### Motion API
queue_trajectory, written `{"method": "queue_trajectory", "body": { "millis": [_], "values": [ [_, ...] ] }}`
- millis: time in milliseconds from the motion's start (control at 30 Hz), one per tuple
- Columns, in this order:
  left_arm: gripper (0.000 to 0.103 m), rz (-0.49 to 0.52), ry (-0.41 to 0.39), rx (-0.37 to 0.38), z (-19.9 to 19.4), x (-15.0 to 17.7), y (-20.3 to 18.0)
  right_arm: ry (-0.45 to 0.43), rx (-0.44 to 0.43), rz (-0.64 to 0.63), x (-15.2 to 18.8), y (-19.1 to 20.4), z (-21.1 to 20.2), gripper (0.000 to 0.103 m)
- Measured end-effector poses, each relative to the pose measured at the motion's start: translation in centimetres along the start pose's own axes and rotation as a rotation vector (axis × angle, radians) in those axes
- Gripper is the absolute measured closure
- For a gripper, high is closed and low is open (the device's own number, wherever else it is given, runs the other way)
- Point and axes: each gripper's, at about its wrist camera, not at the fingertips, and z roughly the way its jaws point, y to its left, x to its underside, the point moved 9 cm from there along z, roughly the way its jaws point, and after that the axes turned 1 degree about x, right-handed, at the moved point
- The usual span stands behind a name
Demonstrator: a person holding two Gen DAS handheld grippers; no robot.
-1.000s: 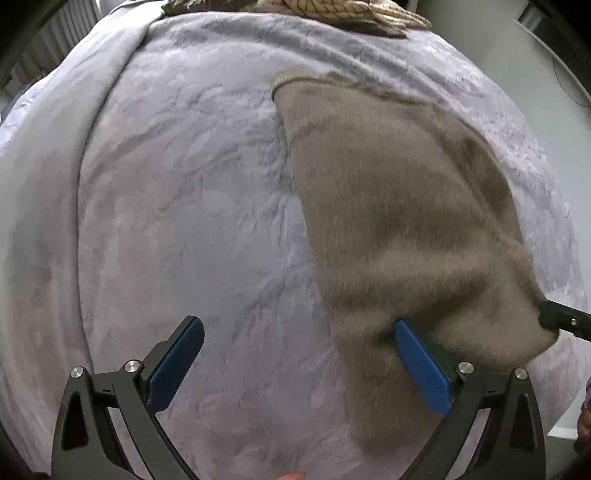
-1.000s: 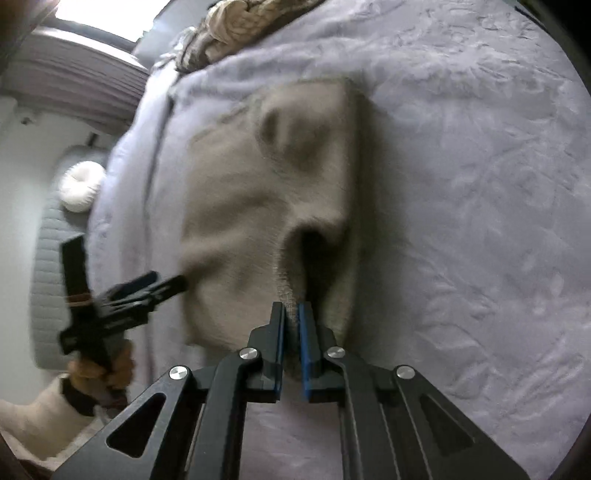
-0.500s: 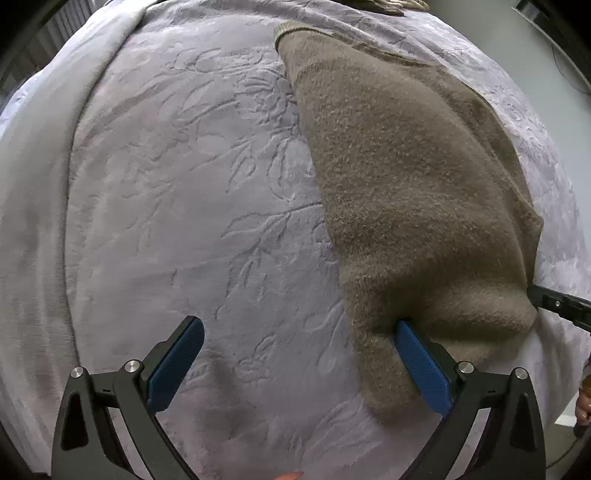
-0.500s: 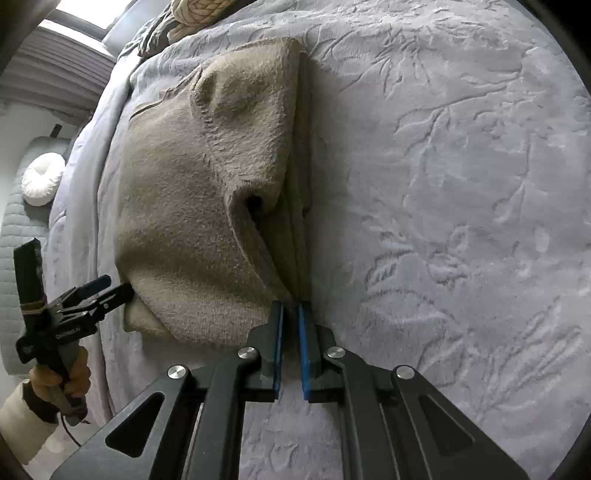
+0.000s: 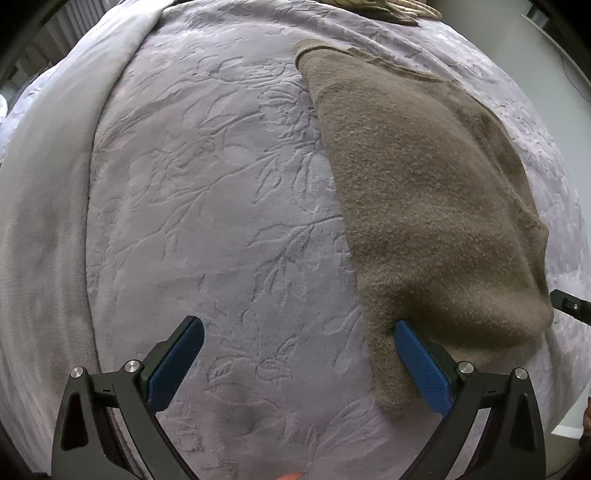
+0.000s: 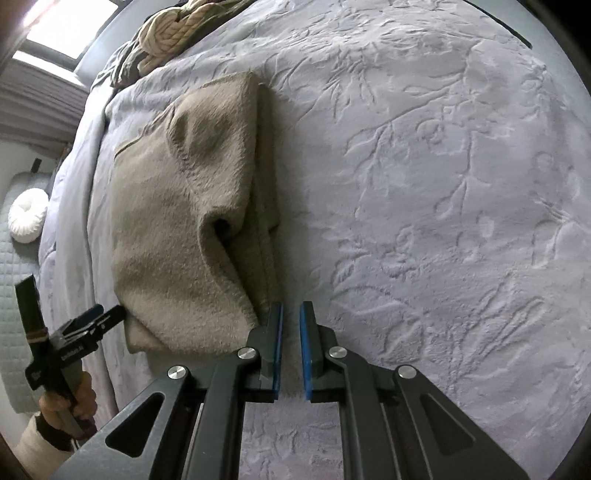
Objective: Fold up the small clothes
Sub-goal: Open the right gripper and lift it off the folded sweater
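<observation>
- The right claw (image 6: pixel 291 314) has parted slightly, releasing the sweater (image 6: pixel 184 221); its left finger touches the hem.
- The left claw (image 5: pixel 295 343) gapes wide, grasping nothing.
- The sweater lies folded on the bed (image 6: pixel 443 184); a snagged finger could drag it open.

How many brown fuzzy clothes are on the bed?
1. The brown fuzzy garment lies folded on the lilac bedspread. A striped heap sits at the far end; it may hide more.

Folded garment (image 6: pixel 192 229) on bedspread (image 6: pixel 424 184), apparently flat
</observation>
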Motion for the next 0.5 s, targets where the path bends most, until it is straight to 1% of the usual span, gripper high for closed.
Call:
{"method": "queue_trajectory", "body": {
  "millis": [67,300,500],
  "values": [
    [0.000,-0.004,-0.001,-0.001,0.2,-0.5,0.3,0.000,-0.001,-0.004,0.0,0.1,0.0,0.093],
    [0.000,-0.018,-0.007,-0.009,-0.5,-0.4,1.2,-0.005,-0.004,0.002,-0.2,0.3,0.1,0.093],
    [0.000,-0.043,-0.013,0.000,-0.5,-1.7,1.7,-0.010,-0.019,0.030,-0.2,-0.1,0.1,0.093]
  ]
}}
